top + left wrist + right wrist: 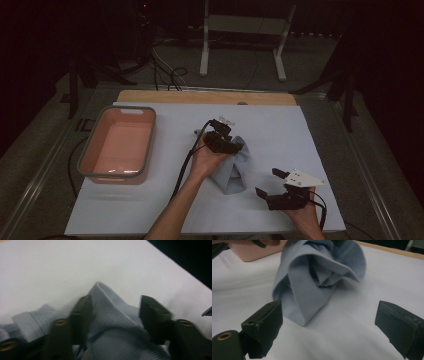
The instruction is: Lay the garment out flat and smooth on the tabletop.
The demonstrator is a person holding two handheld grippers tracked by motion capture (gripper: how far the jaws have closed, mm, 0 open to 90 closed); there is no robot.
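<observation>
A light blue ribbed cloth (231,174) stands bunched up near the middle of the white-covered table (280,127). My left gripper (225,142) comes down on its top and is shut on a thick fold of it. In the left gripper view the cloth (117,340) fills the gap between the half-closed jaws of that gripper (115,312). My right gripper (269,182) rests low at the front right, open and holding nothing. In the right gripper view the cloth (307,292) hangs as a loose tube just beyond the wide-apart jaws of my right gripper (329,322).
A pink basin with a grey rim (85,152) sits on the left of the table, and a corner of the basin (254,253) appears in the right gripper view. A wooden edge (200,96) runs along the far side. A white stand and cables lie on the floor beyond.
</observation>
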